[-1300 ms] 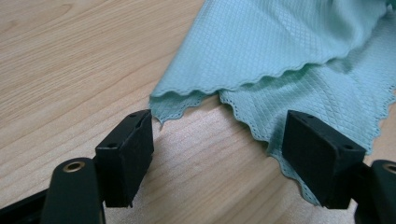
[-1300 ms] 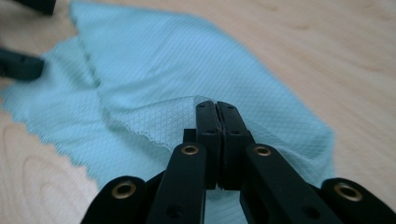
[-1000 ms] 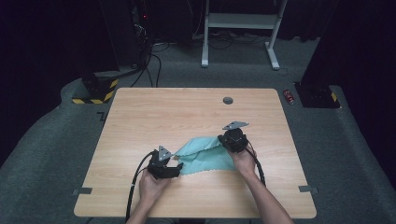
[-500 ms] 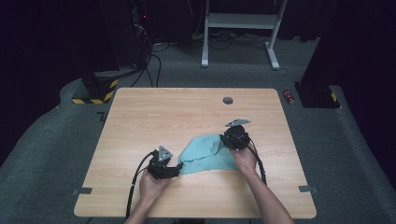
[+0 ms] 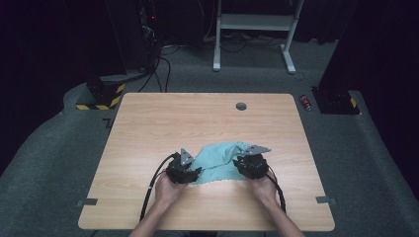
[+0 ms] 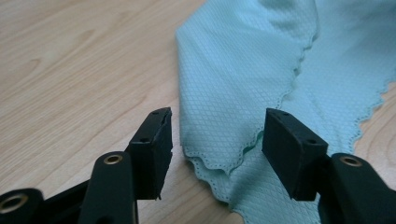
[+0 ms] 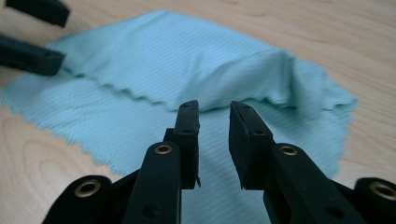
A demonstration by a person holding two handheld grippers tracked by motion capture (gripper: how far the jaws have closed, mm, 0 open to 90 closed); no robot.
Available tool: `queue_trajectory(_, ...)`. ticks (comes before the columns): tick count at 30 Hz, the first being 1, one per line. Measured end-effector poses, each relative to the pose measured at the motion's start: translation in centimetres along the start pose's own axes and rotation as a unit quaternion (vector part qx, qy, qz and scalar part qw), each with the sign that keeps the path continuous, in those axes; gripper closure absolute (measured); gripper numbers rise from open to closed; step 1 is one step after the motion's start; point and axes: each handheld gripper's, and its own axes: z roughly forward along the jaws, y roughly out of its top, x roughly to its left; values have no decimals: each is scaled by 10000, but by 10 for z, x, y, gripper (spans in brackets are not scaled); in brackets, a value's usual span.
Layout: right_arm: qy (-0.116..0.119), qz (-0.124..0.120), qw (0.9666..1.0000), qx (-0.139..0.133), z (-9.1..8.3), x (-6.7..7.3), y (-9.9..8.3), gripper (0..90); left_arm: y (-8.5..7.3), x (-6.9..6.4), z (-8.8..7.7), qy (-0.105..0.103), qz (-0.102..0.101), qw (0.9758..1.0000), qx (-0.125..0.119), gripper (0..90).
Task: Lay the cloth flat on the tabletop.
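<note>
My right gripper [image 7: 214, 140] has just let the teal microfibre cloth [image 5: 220, 160] go: a second ago it held the far right corner pulled out toward the tabletop's edge, and now that corner has been carried in over the middle and laid down. The right fingers [image 7: 187, 140] have sprung apart to a narrow gap with nothing between them. The folded edge lies just ahead of their tips as a soft raised ridge, and the lower layer of cloth spreads beneath them.

My left gripper [image 6: 217, 144] has been closing, and its fingers [image 6: 154, 149] now stand fairly wide on either side of the near left corner, where two scalloped edges overlap. The corner sits right between the tips, but the pads do not press it yet.

The cloth has gone from a stretched-out sheet to a shorter, doubled bundle lying between my two hands on the wooden tabletop [image 5: 148, 128]. I judge one fold done, though loosely, since the top layer puffs up rather than lying flat. Next I should pinch this left corner and take it across.
</note>
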Motion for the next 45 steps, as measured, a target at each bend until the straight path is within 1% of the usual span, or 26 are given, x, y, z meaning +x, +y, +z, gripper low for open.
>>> queue_trajectory(2, 68, -207, 9998, 52, 5, 11, -3, 718, 2, -1, 4, 4, 54, 9999, 96, 493)
queue_trajectory(4, 98, -224, 9997, 52, 6, 14, -3, 715, 3, -2, 6, -1, 70, 9999, 148, 517)
queue_trajectory(6, 215, -346, 9991, 83, 13, 24, -2, 712, 5, -1, 8, 11, 61, 9998, 209, 597)
queue_trajectory(8, 247, -348, 9991, 81, 14, 26, -2, 712, 6, -1, 8, 9, 51, 9997, 232, 619)
queue_trajectory(9, 318, -420, 9986, 83, 17, 31, -2, 712, 7, -1, 8, 23, 74, 9997, 235, 662)
queue_trajectory(10, 318, -420, 9986, 83, 17, 31, -2, 712, 7, 0, 9, 6, 71, 9997, 236, 662)
queue_trajectory(11, 382, -509, 9979, 102, 21, 37, -2, 715, 7, 2, 8, -4, 41, 9996, 264, 719)
queue_trajectory(12, 382, -509, 9979, 102, 21, 37, -2, 715, 7, 2, 8, -4, 41, 9996, 264, 750)
queue_trajectory(13, 390, -613, 9971, 219, 26, 40, -2, 731, 7, 3, 7, -14, -17, 9996, 268, 771)
queue_trajectory(15, 396, -659, 9968, 228, 28, 41, -3, 742, 7, 5, 6, -41, -73, 9996, 267, 803)
queue_trajectory(17, 400, -690, 9965, 232, 28, 41, -3, 781, 7, 7, 5, -47, -142, 9996, 247, 816)
queue_trajectory(19, 402, -756, 9960, 255, 25, 42, -5, 851, 7, 11, 3, -79, -305, 9993, 182, 823)
queue_trajectory(20, 402, -756, 9960, 255, 25, 42, -5, 851, 7, 11, 3, -79, -305, 9993, 182, 823)
queue_trajectory(22, 405, -836, 9953, 281, 24, 43, -5, 887, 7, 13, 2, -102, -410, 9990, 115, 823)
queue_trajectory(23, 370, -926, 9945, 317, 23, 45, -6, 893, 8, 14, 1, -119, -432, 9989, 101, 824)
queue_trajectory(25, 370, -939, 9943, 329, 22, 47, -6, 894, 8, 17, -1, -159, -555, 9983, 48, 825)
queue_trajectory(27, 419, -1046, 9930, 355, 19, 49, -8, 897, 8, 22, -4, -216, -698, 9973, -50, 830)
queue_trajectory(28, 419, -1046, 9930, 355, 19, 49, -8, 897, 8, 22, -4, -216, -698, 9973, -50, 831)
queue_trajectory(33, 591, -1148, 9908, 397, 10, 53, -15, 898, 8, 30, -8, -268, -922, 9952, -180, 847)
queue_trajectory(36, 621, -1185, 9901, 416, 7, 55, -18, 898, 11, 31, -8, -271, -930, 9952, -165, 856)
queue_trajectory(38, 672, -1235, 9892, 412, 4, 56, -21, 897, 18, 34, -9, -250, -929, 9950, -250, 860)
queue_trajectory(40, 669, -1232, 9892, 427, 3, 57, -21, 897, 21, 35, -7, -240, -943, 9950, -237, 861)
queue_trajectory(41, 698, -1208, 9893, 417, 2, 57, -23, 896, 25, 38, -3, -206, -952, 9951, -191, 861)
queue_trajectory(42, 698, -1208, 9893, 417, 2, 57, -23, 896, 25, 38, -3, -206, -952, 9951, -191, 861)
queue_trajectory(43, 726, -1205, 9892, 412, 2, 57, -23, 896, 26, 43, 4, -158, -1016, 9946, -118, 861)
queue_trajectory(45, 739, -1214, 9890, 405, 2, 57, -23, 896, 26, 45, 8, -134, -1050, 9943, -80, 861)
